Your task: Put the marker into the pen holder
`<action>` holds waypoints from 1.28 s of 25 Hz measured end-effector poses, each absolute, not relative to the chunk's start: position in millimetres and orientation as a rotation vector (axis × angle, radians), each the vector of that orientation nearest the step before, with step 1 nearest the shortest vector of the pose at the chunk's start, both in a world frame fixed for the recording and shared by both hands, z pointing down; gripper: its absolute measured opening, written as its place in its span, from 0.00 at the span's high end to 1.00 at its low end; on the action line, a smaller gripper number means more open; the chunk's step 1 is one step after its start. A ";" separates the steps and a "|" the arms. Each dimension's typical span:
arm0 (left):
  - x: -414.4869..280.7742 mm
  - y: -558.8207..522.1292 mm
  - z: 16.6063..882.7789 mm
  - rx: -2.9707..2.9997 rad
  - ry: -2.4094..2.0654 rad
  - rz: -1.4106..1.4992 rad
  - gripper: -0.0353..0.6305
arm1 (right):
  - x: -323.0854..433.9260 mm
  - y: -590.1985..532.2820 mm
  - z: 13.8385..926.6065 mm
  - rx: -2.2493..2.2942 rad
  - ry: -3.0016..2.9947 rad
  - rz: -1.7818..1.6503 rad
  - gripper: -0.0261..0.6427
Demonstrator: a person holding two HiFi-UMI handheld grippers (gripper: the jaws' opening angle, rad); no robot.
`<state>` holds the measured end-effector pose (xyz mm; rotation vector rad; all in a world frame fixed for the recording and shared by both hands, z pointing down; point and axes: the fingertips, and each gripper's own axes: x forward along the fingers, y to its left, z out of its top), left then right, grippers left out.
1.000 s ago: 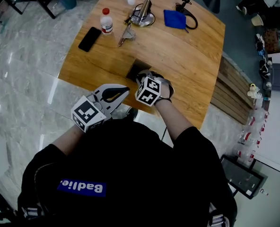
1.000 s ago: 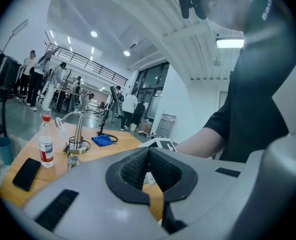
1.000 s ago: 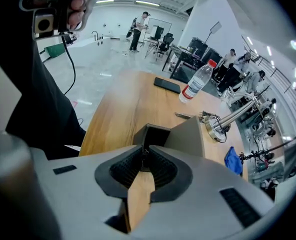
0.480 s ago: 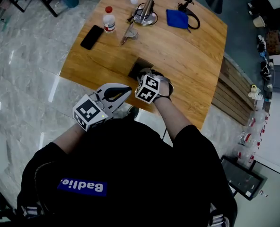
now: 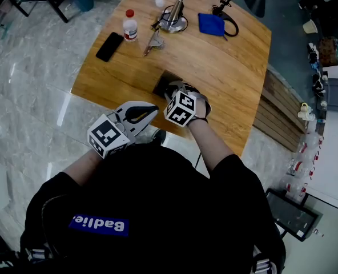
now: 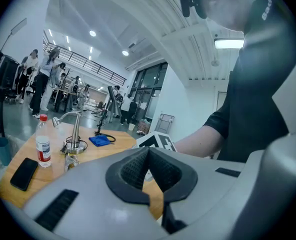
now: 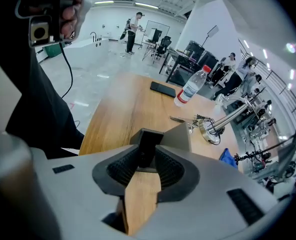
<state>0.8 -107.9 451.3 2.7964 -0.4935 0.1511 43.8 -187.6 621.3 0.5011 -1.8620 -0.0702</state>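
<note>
The pen holder is a dark square box near the wooden table's front edge; in the right gripper view its grey side shows just beyond the jaws. My right gripper hovers right at the holder. A thin black stick, the marker, sits between its fingertips, and the jaws stand a narrow gap apart around it, with wood showing below. My left gripper hangs off the table's front edge, close to the person's body. In its own view the left gripper is shut with nothing in it.
Farther back on the table lie a black phone, a plastic bottle with a red cap, a metal desk lamp, a metal clip and a blue cloth. Grey floor surrounds the table; people stand far off.
Almost nothing: my right gripper has shifted very slightly by the pen holder, and the left gripper stays where it was.
</note>
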 end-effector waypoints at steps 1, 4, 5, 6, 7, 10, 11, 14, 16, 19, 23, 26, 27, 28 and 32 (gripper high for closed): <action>1.6 -107.5 450.2 2.800 -0.489 0.149 0.93 | 44.4 -186.6 614.7 0.514 -1.874 -0.068 0.83; 5.6 -106.2 447.2 2.810 -0.472 0.145 0.93 | 46.5 -179.9 595.9 0.552 -1.916 -0.046 0.83; 7.5 -105.8 446.3 2.812 -0.464 0.145 0.93 | 47.2 -177.0 590.2 0.565 -1.932 -0.032 0.83; 9.6 -105.5 445.5 2.813 -0.456 0.145 0.93 | 47.6 -174.1 584.7 0.580 -1.949 -0.016 0.83; 11.6 -105.3 444.9 2.811 -0.448 0.147 0.93 | 47.6 -171.1 579.2 0.595 -1.969 0.002 0.83; 17.9 -103.6 442.1 2.810 -0.420 0.149 0.93 | 46.6 -161.6 562.3 0.643 -2.031 0.056 0.83; 19.9 -102.8 441.1 2.812 -0.411 0.149 0.93 | 46.5 -158.4 556.1 0.661 -2.053 0.070 0.84; 25.6 -100.7 438.4 2.825 -0.385 0.148 0.93 | 46.7 -149.6 534.2 0.732 -2.145 0.142 0.84; 28.8 -100.0 435.9 2.832 -0.370 0.150 0.93 | 47.5 -144.2 516.4 0.801 -2.244 0.251 0.84; 31.3 -100.7 432.5 2.837 -0.359 0.148 0.93 | 49.1 -138.8 485.9 0.903 -2.416 0.432 0.84; 34.4 -100.4 427.2 2.848 -0.348 0.141 0.93 | 50.6 -130.8 448.5 0.977 -2.640 0.641 0.84; 36.6 -98.5 422.7 2.858 -0.331 0.133 0.93 | 51.9 -125.3 429.9 1.006 -2.761 0.725 0.86; 37.2 -97.7 421.5 2.860 -0.326 0.129 0.93 | 52.2 -123.3 426.3 1.014 -2.787 0.732 0.89; 37.6 -97.0 420.3 2.862 -0.322 0.125 0.93 | 52.5 -121.4 423.8 1.022 -2.810 0.736 0.91; 38.5 -97.1 416.6 2.867 -0.310 0.115 0.93 | 48.9 -114.1 417.9 1.022 -2.889 0.763 0.93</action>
